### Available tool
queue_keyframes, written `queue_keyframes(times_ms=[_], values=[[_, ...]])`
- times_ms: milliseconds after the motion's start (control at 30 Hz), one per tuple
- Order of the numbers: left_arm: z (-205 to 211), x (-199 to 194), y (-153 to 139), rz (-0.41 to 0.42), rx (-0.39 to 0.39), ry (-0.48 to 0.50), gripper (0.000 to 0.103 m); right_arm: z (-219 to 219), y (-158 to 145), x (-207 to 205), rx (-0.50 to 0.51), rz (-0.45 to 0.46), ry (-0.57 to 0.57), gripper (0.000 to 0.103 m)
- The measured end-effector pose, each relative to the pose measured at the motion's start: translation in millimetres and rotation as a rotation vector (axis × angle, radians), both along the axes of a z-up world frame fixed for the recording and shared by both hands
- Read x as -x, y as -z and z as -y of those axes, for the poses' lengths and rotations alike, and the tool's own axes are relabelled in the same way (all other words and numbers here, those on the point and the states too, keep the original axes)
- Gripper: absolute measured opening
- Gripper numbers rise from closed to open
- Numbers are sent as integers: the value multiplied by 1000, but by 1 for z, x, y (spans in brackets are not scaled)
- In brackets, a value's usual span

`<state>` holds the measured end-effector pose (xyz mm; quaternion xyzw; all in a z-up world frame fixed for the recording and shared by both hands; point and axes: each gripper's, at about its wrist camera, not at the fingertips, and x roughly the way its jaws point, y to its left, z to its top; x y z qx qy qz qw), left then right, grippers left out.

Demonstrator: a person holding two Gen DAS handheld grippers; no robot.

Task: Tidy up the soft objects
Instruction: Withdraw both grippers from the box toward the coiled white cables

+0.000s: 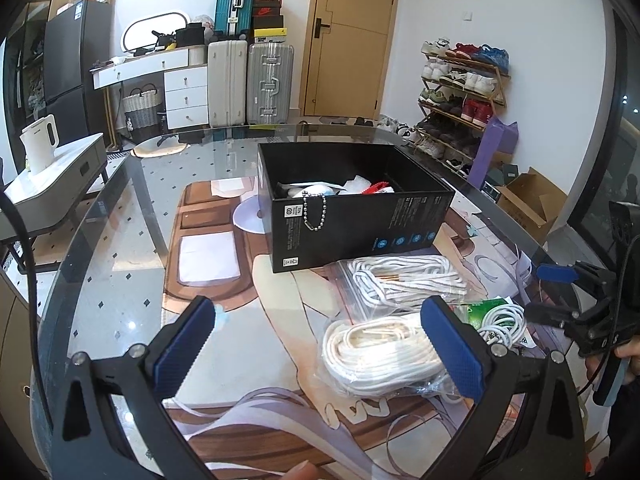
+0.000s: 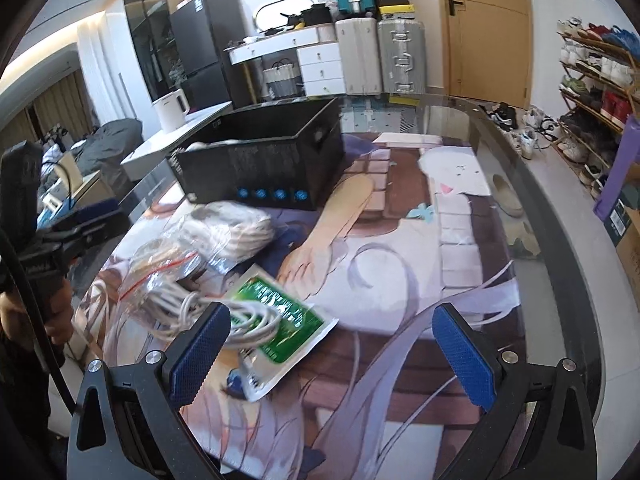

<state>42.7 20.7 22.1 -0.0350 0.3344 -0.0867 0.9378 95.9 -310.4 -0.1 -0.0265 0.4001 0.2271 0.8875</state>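
Wide open and empty, left gripper [image 1: 320, 344] hovering lower centre; clear bag of coiled white cord [image 1: 380, 354] just right of centre, against the right pad, long axis crosswise. Open black cardboard box [image 1: 352, 204] beyond; right gripper [image 2: 332, 354] likewise agape, empty.

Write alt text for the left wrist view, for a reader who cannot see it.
The left gripper, jaws open and empty, hovers over a glass table beside a clear bag of coiled white cord. Beyond lie another bagged bundle of white cord and an open black box holding small items; the right gripper enters at the right edge.
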Motion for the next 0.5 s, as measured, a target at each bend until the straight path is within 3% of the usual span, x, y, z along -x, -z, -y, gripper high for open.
queue_keyframes(times_ms=[267,500], values=[[-2,-1,3,-10,5,-5,103,-7,11,-22,69,-27,15,102],[2,-1,5,-17,7,14,103,-16,17,-13,47,-51,-44,102]])
